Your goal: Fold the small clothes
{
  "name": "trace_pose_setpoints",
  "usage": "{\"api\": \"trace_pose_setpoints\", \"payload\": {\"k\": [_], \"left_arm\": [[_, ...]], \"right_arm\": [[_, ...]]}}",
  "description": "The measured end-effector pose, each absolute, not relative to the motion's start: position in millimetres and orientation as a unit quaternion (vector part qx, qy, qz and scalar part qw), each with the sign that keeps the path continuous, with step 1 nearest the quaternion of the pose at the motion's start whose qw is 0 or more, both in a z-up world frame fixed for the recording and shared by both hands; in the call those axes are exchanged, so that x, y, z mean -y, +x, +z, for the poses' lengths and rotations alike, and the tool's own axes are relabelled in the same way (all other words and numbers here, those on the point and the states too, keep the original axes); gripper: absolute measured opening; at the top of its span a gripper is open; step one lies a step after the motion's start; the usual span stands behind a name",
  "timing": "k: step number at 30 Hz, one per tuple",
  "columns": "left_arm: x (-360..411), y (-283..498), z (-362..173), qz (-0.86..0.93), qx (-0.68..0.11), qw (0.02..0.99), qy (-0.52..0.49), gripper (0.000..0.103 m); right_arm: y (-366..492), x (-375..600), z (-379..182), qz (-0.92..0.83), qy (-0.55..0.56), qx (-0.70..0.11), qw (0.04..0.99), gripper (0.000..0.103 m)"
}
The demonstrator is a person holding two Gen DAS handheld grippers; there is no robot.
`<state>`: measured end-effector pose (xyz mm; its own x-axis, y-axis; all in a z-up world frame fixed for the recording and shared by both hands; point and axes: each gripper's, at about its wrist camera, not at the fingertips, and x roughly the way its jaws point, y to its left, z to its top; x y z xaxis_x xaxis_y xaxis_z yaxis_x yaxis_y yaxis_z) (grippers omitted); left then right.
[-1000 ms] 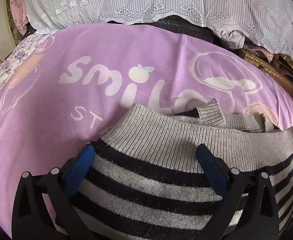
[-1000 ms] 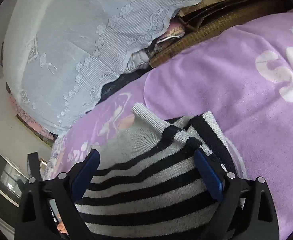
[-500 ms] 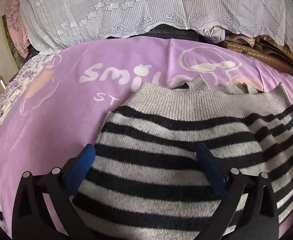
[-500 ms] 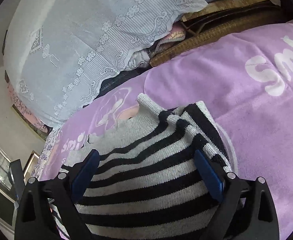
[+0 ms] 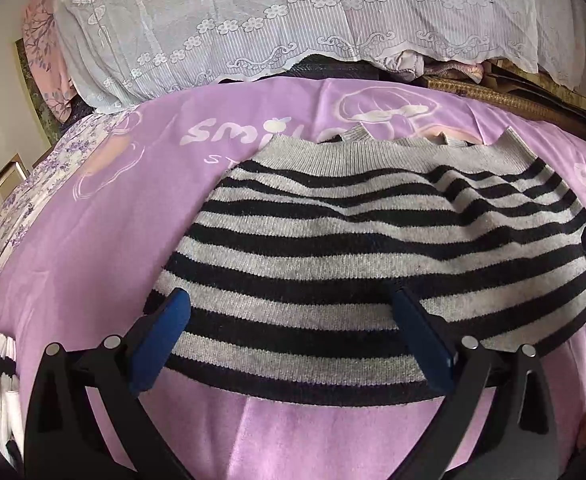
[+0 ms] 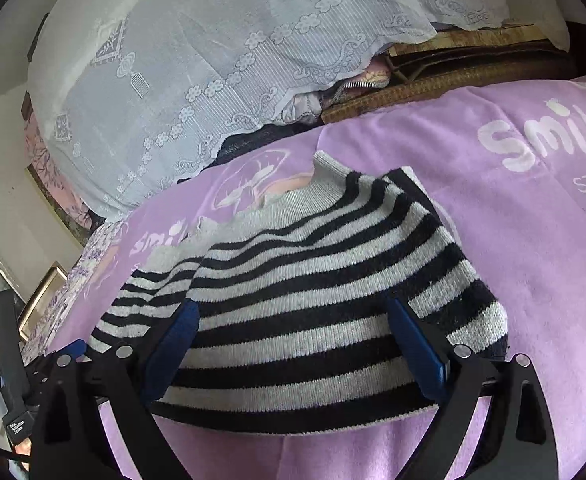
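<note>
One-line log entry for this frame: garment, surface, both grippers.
garment: striped sweater folded, flat | surface: purple blanket | left gripper: jaws open over near edge | right gripper: jaws open, no grasp

Striped sweater (image 5: 373, 248): fuzzy matt knit, ribbed grey hem. Purple blanket (image 5: 93, 248): soft matt fleece, white print. Lace cover (image 5: 253, 20) far: sheer white cloth. Gripper pads (image 5: 161, 344): matt blue; frames black plastic.

Both tools (image 5: 291, 336) (image 6: 293, 344) wide apart.
</note>
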<state>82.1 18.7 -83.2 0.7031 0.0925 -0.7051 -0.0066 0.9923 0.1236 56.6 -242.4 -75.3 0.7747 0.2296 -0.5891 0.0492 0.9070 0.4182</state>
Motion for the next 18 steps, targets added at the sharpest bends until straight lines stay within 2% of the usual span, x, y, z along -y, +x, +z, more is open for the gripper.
{"api": "trace_pose_setpoints", "payload": {"k": [6, 18], "left_arm": [[-25, 94, -94, 0.009, -0.400, 0.916, 0.031, 0.099], [-20, 95, -92, 0.013, -0.385, 0.922, 0.046, 0.099]], "right_arm": [[59, 238, -78, 0.049, 0.196, -0.340, 0.918, 0.100], [61, 236, -79, 0.046, 0.189, -0.344, 0.919, 0.100]]}}
